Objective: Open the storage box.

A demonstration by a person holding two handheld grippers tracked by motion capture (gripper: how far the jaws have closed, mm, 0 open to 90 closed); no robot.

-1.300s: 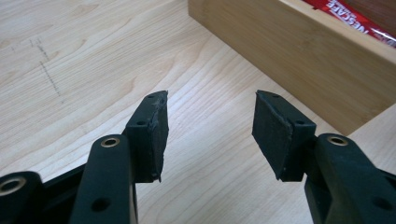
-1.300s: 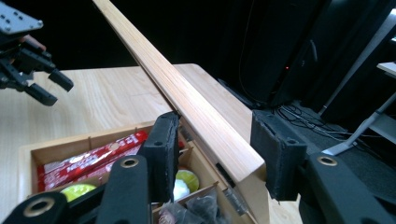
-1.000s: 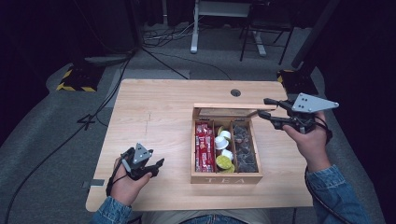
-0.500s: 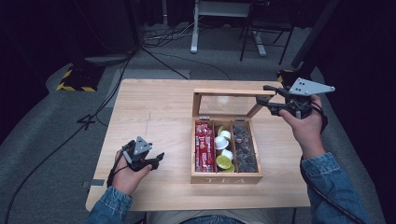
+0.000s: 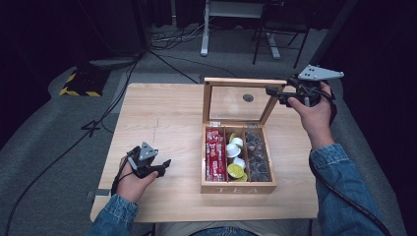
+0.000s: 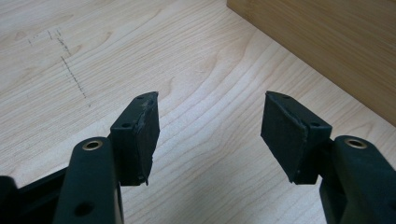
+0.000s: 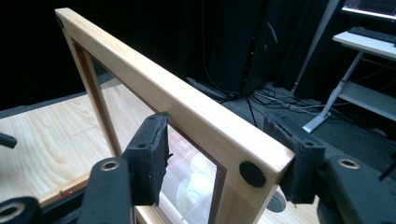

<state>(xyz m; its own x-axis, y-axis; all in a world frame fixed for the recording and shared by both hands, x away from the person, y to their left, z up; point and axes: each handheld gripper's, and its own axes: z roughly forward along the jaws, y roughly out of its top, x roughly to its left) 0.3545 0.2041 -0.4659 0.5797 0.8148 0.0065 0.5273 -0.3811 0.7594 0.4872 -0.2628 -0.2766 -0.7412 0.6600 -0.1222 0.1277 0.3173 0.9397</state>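
1. Tea box (image 5: pixel 238 186) sits on the worktop (image 5: pixel 167 118) w/ its glass lid (image 5: pixel 241 101) swung upright; step in hand looks like finishing the lid-opening.
2. Right tool (image 5: pixel 272 92) straddles the lid's top corner; jaws have just been opening, frame between them, pads (image 7: pixel 149 154) apart from the wood, so released.
3. Left tool (image 5: pixel 164 164) rests left of the box, slack, nothing in it.
4. Next, prob.: back right tool off w/o nudging the lid shut.
5. Beyond the box: dark room, floor cables (image 5: pixel 162 46), desk legs (image 5: pixel 204 29).
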